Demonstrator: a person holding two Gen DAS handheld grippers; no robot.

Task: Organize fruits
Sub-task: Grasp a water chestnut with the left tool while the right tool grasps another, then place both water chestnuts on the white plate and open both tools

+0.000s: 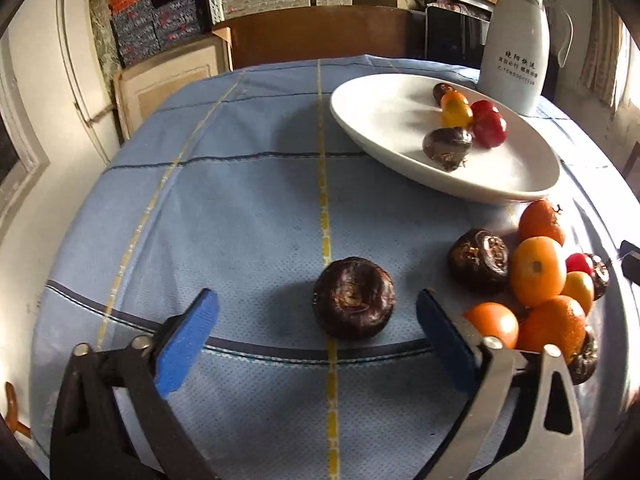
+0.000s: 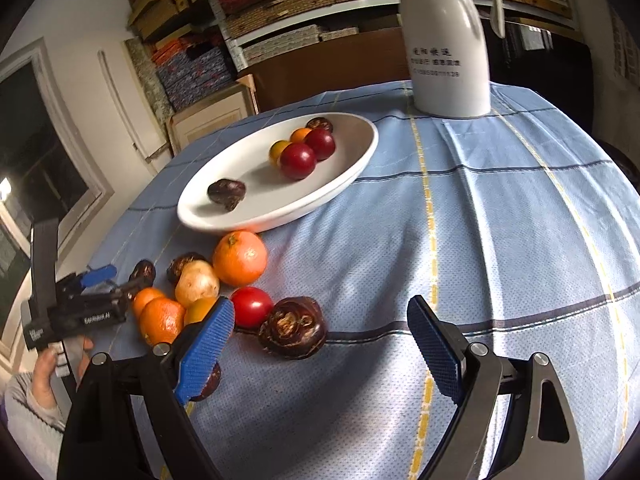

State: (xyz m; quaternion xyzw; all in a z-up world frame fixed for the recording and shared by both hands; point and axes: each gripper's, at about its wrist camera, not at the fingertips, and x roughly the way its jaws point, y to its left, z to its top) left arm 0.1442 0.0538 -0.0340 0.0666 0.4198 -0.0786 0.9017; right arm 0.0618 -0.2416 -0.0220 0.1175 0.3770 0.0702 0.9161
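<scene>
The left tool (image 1: 318, 306) sits low over the bench (image 1: 240, 200), fingers spread wide and released, with a dark chestnut (image 1: 354, 298) lying on the cloth between them, touching neither. The right tool (image 2: 320, 320) also hovers released, its fingers wide apart beside another chestnut (image 2: 293, 330) at the edge of the fruit pile (image 2: 200, 288). A white plate (image 2: 224, 184) farther back holds several small fruits. A white jug (image 2: 448, 36) stands behind it.
</scene>
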